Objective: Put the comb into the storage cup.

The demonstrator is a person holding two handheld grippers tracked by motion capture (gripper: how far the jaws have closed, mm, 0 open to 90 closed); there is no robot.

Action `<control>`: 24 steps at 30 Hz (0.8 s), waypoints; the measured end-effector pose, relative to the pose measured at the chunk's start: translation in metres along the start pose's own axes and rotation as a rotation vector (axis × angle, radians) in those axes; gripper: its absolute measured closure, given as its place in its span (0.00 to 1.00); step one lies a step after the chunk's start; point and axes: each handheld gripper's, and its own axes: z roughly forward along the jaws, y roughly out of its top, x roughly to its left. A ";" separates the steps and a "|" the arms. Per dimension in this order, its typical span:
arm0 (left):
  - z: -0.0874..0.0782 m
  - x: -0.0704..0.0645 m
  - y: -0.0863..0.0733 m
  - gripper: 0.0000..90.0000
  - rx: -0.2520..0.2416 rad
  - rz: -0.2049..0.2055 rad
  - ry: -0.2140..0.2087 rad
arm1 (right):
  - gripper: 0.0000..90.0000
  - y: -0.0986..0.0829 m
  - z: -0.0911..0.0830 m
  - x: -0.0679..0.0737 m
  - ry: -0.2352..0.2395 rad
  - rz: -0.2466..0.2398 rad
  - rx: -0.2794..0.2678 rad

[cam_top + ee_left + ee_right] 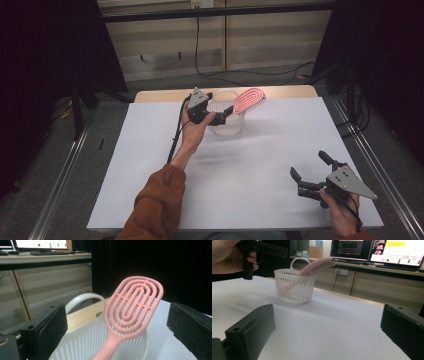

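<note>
Resting on the white-topped bench [250, 165]: one white slatted plastic basket with a hoop handle [226, 122], one pink oval plastic hairbrush with a looped open head [248, 99], two black two-jaw tools, one in each hand; standing near the far edge of the bench, the basket, with the hairbrush propped inside it, handle down among the slats, head leaning out over the rim and tilted toward the far right; hovering just beside the basket on its left, the left tool [226, 116], jaws spread wide and holding nothing, pointed at the hairbrush, apart from it; held low over the near right corner of the bench, well apart from the basket, the right tool [309, 166], jaws likewise spread wide and empty.

Seen from the left gripper view: the looped ribs of the brush head [136, 306] close up between the two pads, the hoop handle [83, 300] behind it, a strip of bare wood bench edge beyond the white top; seen from the right gripper view: the basket [294, 286] side-on with the brush handle showing through its slats, the left hand [227, 255] at the upper left, lit monitors [397, 252] on a counter behind.

Surrounding the bench in the high view: grey floor, a black cable [197, 45] hanging down the back wall, dark curtains at both sides; lying across open white surface between the right tool and the basket, nothing in the way.
</note>
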 end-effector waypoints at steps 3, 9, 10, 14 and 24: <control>-0.006 0.001 -0.001 0.03 -0.002 -0.004 -0.004 | 0.00 0.001 -0.001 0.001 0.000 -0.003 0.000; -0.015 0.001 -0.006 0.04 -0.005 0.004 0.013 | 0.00 0.001 -0.002 0.002 -0.003 -0.007 -0.002; -0.017 0.001 -0.006 0.04 -0.007 0.003 0.014 | 0.00 0.001 -0.002 0.002 -0.003 -0.007 -0.002; -0.025 0.000 -0.003 0.04 -0.017 0.032 0.039 | 0.00 0.001 -0.001 0.003 -0.005 -0.008 -0.001; -0.046 -0.007 0.001 0.04 -0.027 0.040 0.052 | 0.00 0.002 -0.002 0.003 -0.015 -0.009 0.002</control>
